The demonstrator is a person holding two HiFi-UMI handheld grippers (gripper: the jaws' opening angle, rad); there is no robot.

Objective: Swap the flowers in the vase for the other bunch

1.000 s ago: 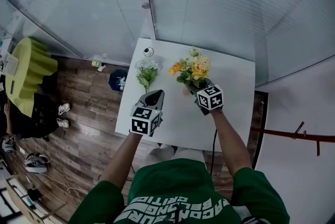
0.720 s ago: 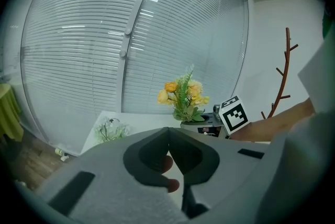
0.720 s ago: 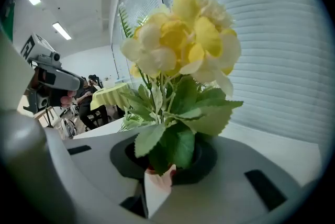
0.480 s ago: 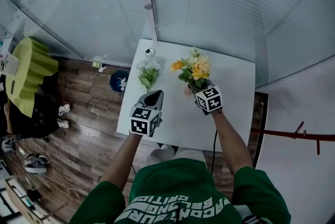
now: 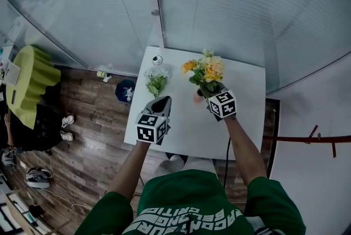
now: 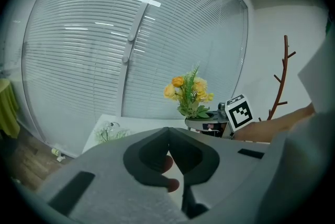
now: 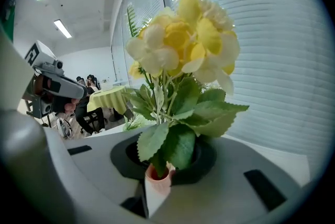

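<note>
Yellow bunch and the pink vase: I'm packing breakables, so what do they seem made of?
Yellow bunch: likely artificial, fabric or plastic. The petals look matte and even, and the leaves look stiff with regular pressed veins.
Vase: matte pinkish ceramic or plastic. The rim is smooth and opaque without gloss, and the look does not settle which.

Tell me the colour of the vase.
Salmon pink. The vase shows best in the right gripper view, just below the flowers.

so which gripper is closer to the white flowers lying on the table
Left. The left gripper sits just short of the white flowers; the right gripper, jaws just closed on the yellow bunch, is farther right.
</note>
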